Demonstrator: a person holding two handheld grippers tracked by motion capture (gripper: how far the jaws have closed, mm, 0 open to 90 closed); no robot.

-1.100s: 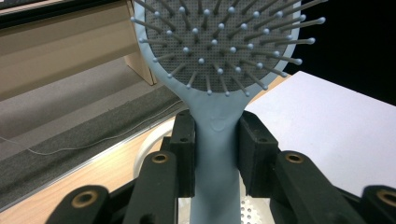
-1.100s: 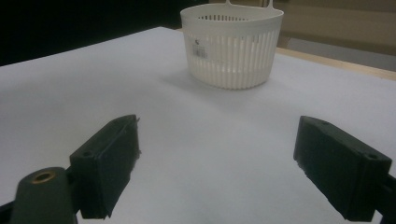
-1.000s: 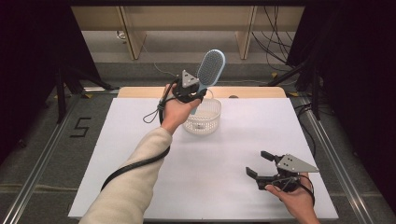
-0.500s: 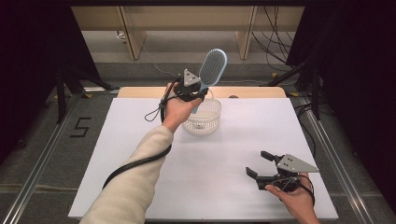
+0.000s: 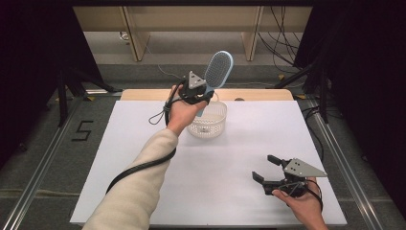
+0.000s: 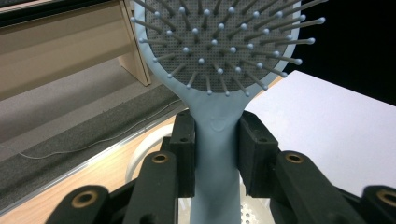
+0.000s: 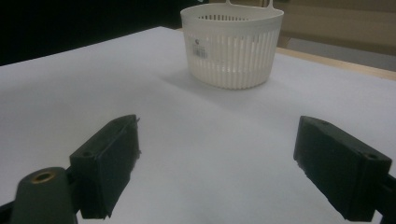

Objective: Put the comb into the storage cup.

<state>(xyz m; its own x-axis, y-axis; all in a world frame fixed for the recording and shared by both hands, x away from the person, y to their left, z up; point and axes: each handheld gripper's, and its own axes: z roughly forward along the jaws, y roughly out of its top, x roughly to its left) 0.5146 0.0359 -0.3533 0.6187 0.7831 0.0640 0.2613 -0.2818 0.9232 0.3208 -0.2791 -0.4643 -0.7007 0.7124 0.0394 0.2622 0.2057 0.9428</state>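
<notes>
My left gripper [image 5: 205, 97] is shut on the handle of a light blue hairbrush [image 5: 218, 70], holding it upright above the white slatted basket [image 5: 209, 125] at the back middle of the table. In the left gripper view the brush handle [image 6: 217, 154] sits clamped between both jaws, its bristled head [image 6: 219, 42] above them and the basket rim [image 6: 140, 154] below. My right gripper [image 5: 268, 168] rests low at the front right, open and holding nothing. In the right gripper view the basket [image 7: 231, 44] stands well ahead of the spread jaws.
A white sheet [image 5: 119, 158] covers the table, with a wooden strip [image 5: 258, 94] along its far edge. Metal rails [image 5: 43, 158] run down both sides. Cables [image 5: 282, 33] and wooden furniture legs [image 5: 134, 33] lie on the floor beyond.
</notes>
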